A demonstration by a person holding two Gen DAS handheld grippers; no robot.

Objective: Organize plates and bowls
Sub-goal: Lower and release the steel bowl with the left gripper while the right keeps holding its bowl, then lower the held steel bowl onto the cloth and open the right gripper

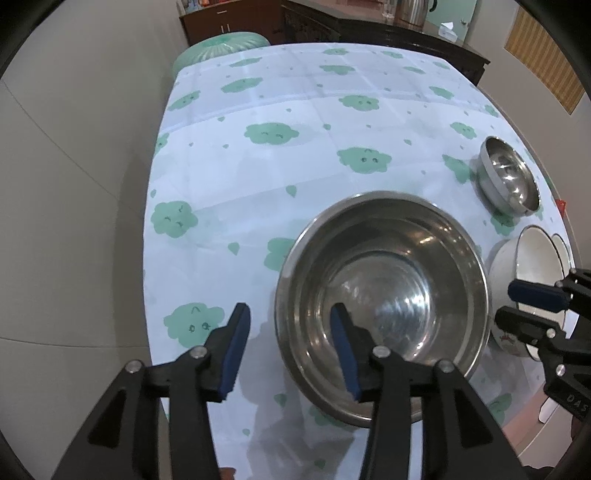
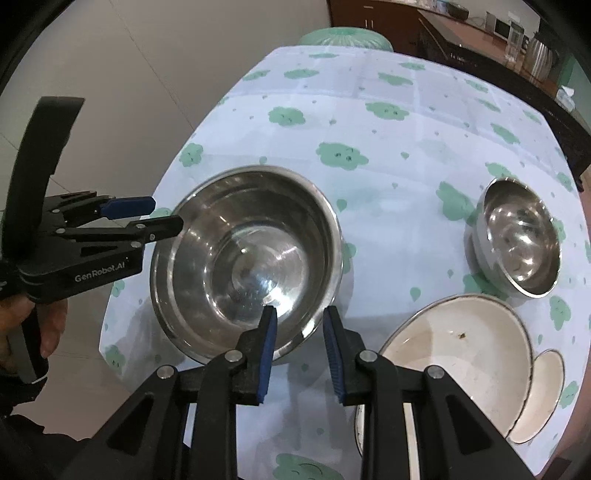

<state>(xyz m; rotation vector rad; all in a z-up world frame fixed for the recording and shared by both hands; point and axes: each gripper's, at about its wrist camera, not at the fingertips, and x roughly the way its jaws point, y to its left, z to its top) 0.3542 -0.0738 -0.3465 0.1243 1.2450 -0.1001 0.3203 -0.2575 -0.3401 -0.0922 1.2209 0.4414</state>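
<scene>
A large steel bowl (image 1: 406, 258) (image 2: 240, 251) stands upright on the cloud-print tablecloth (image 1: 277, 177). My left gripper (image 1: 290, 325) (image 2: 162, 216) straddles its left rim, one finger inside and one outside, with the pads clear of the metal. My right gripper (image 2: 300, 321) (image 1: 517, 306) straddles the near right rim in the same way, open, and the thin wall shows in the gap. A small steel bowl (image 1: 509, 177) (image 2: 517, 240) sits farther right. A white bowl (image 1: 532, 266) (image 2: 461, 350) leans tilted on other white dishes (image 2: 543, 398).
A green stool (image 1: 221, 44) (image 2: 343, 37) stands past the table's far edge, with dark wooden cabinets (image 1: 332, 26) behind it. A kettle (image 2: 539, 55) is on a counter at the back right. A hand (image 2: 48, 325) holds the left gripper's handle.
</scene>
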